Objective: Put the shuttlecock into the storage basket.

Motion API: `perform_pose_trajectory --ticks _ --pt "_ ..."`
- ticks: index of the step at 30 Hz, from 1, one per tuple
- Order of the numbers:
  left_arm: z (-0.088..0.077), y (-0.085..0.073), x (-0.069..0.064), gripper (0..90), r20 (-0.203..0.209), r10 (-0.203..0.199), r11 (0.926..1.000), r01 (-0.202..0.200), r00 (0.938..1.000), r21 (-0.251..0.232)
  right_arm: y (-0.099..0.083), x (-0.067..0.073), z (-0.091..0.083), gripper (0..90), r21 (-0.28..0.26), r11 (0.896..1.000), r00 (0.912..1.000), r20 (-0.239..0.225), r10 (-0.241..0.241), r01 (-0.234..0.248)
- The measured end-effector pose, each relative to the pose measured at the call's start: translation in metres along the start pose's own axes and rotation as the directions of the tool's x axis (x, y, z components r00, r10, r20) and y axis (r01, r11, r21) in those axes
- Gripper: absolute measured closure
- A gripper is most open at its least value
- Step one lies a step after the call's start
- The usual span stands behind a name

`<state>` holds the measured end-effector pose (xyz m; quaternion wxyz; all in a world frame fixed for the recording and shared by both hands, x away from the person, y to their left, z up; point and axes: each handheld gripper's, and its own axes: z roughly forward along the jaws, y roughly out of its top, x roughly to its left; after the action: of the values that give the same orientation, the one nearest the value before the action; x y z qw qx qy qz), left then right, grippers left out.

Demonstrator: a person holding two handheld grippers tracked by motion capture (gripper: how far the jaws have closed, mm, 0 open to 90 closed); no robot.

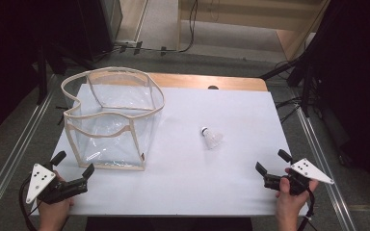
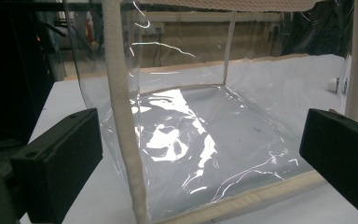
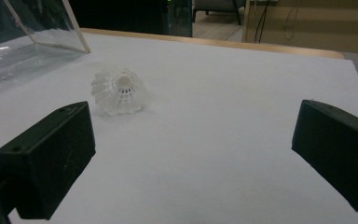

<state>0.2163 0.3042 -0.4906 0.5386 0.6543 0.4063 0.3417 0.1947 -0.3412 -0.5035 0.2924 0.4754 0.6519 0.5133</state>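
Observation:
A clear plastic bag point(image 1: 111, 115) with beige fabric trim stands upright and open-topped on the left of the white table point(image 1: 183, 187). A white plastic shuttlecock point(image 1: 212, 138) lies on its side near the table's middle. My left gripper point(image 1: 73, 163) rests at the front left corner, open, its jaws pointing at the bag point(image 2: 191, 140) from a short way off. At the front right, my right gripper point(image 1: 272, 161) is open and empty, aimed toward the shuttlecock point(image 3: 118, 91), which lies well ahead of its jaws.
The table's wooden far edge point(image 1: 207, 81) shows behind the white top. Metal rails point(image 1: 318, 144) run along both sides, with dark stands and cables on the floor beyond. A corner of the bag point(image 3: 37, 32) sits at the upper left of the right gripper view.

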Motion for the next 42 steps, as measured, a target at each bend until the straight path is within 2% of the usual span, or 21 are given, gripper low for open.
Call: perform_pose_trajectory --ticks 3,11,13,19,21,28,36,37,38,42 --pt "0.000 0.000 0.000 0.0 0.004 -0.005 1.0000 0.005 1.0000 0.005 0.002 0.005 0.000 0.0 0.001 1.000 0.9999 -0.012 -0.010 0.010" --pt "0.003 0.000 -0.002 0.0 0.003 0.014 0.9993 -0.014 0.9999 0.033 0.007 0.013 0.002 0.0 0.018 1.000 0.9996 -0.027 -0.009 0.009" --pt "0.003 0.000 -0.002 0.0 0.002 0.013 0.9992 -0.013 0.9999 0.038 0.012 0.019 0.004 0.0 0.036 0.999 0.9993 -0.029 -0.024 0.025" --pt "0.003 0.000 -0.002 0.0 -0.001 0.008 0.9992 -0.008 1.0000 0.040 0.022 0.025 0.006 0.0 0.029 0.999 0.9983 -0.050 -0.032 0.034" --pt "0.003 0.000 -0.002 0.0 -0.002 0.012 0.9991 -0.011 0.9999 0.041 0.030 0.030 0.010 0.0 0.051 0.996 0.9965 -0.052 -0.066 0.068" --pt "0.003 0.000 -0.003 0.0 -0.004 0.015 0.9990 -0.015 0.9999 0.041 0.042 0.036 0.018 0.0 0.072 0.992 0.9928 -0.066 -0.100 0.104" --pt "0.003 0.000 -0.003 0.0 -0.003 0.014 0.9991 -0.014 0.9999 0.041 0.052 0.040 0.033 0.1 0.103 0.987 0.9897 -0.090 -0.111 0.120" --pt "0.003 0.000 -0.003 0.0 -0.005 0.013 0.9991 -0.013 0.9999 0.040 0.053 0.041 0.034 4.8 0.105 0.987 0.9899 -0.084 -0.114 0.122" --pt "0.003 0.000 -0.002 0.0 -0.006 0.013 0.9991 -0.013 0.9999 0.041 0.055 0.041 0.036 5.6 0.107 0.986 0.9901 -0.076 -0.118 0.126" --pt "0.003 0.000 -0.002 0.0 -0.007 0.014 0.9991 -0.013 0.9999 0.040 0.062 0.042 0.045 6.0 0.122 0.983 0.9878 -0.096 -0.123 0.134"
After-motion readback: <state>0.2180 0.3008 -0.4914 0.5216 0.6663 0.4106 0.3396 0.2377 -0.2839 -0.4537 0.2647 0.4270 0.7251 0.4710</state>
